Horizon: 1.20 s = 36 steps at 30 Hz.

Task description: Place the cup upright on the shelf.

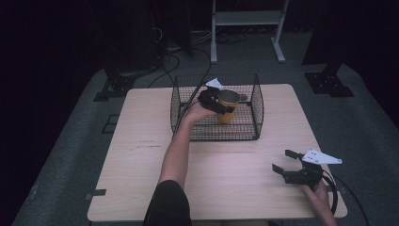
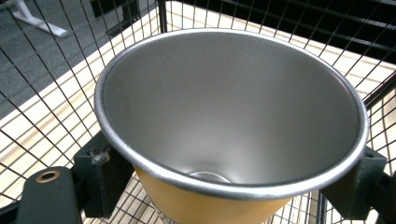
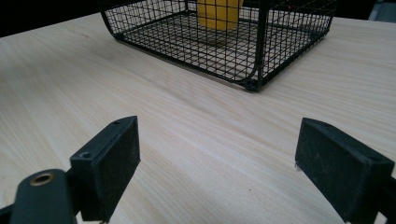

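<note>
Two grippers were mine: the left gripper (image 1: 221, 104) stood clamped on the yellow steel-lined cup (image 1: 227, 106) inside the wire basket (image 1: 256, 113), the right gripper (image 1: 288, 162) idle and agape, so lowering and releasing seemed next.

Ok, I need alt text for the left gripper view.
A yellow cup with a bare metal inside is clamped just under its rim by the left claw, seen from above its open mouth. Black wire basket mesh surrounds it, over the pale wooden table.
</note>
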Each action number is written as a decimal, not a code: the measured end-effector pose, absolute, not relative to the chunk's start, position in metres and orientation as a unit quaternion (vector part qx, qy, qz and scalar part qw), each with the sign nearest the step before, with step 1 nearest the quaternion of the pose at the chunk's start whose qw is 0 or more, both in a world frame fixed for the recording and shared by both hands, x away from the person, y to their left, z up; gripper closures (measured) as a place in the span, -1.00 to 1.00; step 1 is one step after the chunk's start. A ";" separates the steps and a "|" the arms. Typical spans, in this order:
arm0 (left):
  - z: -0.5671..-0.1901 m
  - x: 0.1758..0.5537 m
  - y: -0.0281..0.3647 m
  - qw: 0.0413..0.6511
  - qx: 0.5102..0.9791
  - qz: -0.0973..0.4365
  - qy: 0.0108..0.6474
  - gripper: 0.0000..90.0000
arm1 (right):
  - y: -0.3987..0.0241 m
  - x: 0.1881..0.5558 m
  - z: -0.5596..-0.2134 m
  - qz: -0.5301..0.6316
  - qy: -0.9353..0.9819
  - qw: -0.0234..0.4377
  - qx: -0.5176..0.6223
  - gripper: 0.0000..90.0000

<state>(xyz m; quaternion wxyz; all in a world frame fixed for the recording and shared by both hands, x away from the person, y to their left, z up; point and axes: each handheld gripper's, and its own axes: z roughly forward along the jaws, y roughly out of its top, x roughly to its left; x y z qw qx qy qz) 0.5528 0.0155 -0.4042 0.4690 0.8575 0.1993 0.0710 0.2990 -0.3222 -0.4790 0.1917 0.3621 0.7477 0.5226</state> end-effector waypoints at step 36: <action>-0.415 0.554 0.011 0.429 0.883 0.069 0.180 -0.70 | -0.322 0.299 -0.479 0.522 0.749 0.193 0.359 -0.71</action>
